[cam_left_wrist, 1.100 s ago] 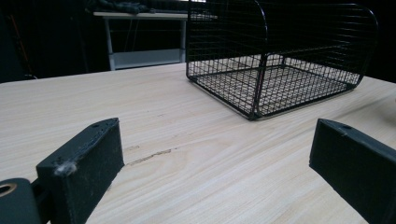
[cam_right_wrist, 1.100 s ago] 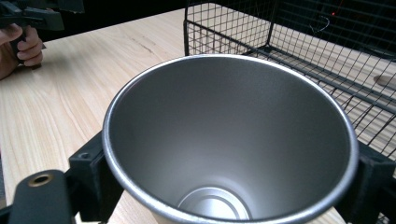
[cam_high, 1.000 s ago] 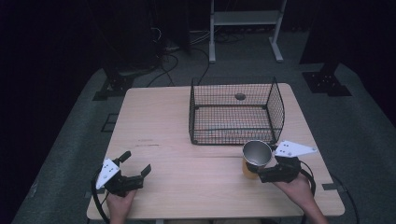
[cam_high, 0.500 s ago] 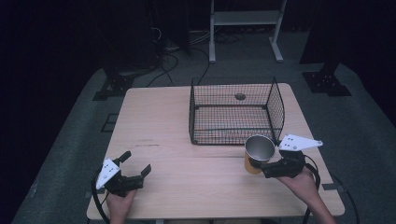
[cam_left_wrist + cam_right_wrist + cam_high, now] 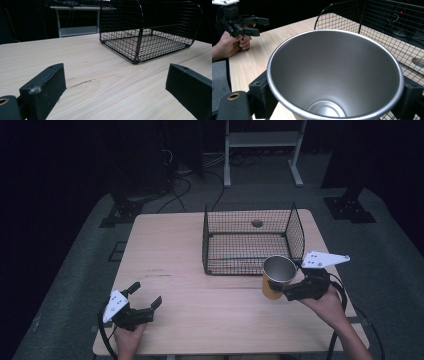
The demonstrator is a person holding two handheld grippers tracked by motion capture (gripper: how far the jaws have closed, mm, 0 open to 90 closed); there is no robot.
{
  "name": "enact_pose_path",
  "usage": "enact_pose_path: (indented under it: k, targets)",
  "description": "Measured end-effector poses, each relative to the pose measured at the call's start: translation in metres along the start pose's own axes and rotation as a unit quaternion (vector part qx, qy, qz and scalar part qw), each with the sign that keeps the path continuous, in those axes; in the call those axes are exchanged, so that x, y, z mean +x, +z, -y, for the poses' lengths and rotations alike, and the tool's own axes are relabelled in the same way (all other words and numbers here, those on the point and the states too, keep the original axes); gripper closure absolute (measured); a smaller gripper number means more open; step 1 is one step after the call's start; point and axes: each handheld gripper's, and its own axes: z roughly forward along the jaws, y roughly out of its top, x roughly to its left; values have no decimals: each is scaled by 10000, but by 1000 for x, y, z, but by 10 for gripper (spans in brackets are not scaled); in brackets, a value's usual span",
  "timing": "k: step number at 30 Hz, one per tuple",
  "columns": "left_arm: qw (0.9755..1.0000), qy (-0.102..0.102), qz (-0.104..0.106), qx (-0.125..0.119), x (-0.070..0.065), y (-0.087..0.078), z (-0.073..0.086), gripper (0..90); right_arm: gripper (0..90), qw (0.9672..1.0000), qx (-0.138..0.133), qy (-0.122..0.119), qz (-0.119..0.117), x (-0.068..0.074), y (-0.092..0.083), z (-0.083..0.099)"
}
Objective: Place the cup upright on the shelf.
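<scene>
A steel cup [image 5: 278, 272] with a yellow-orange outside is held upright in my right gripper [image 5: 276, 288], which is shut on its sides just in front of the wire basket's near right corner. In the right gripper view the cup [image 5: 334, 75] is empty, and a black jaw presses on each side of it. The black wire basket [image 5: 295, 237] stands at the table's far right half with nothing in it. My left gripper [image 5: 146, 294] rests low at the table's front left, open, with bare wood between its jaws [image 5: 115, 82].
The light wooden table [image 5: 200, 290] has free room across its left and middle. The basket's rounded corner [image 5: 140, 30] lies ahead and to the right of the left gripper. Cables and a white shelf frame [image 5: 260, 140] stand on the dark floor behind.
My right gripper has carried the cup up and a little to the right, closer to the basket's near right corner. The left gripper has stayed put.
</scene>
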Motion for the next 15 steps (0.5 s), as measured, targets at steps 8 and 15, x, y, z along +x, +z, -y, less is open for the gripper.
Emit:
enact_pose_path:
  k: [8,15]
  targets:
    - [10000,-6,1,1,0,0,0,22,126,9999,75,-127,-80,-5,0,-22]
    - [10000,-16,5,-10,0,0,0,22,126,9996,90,-188,-177,-10,2,-40]
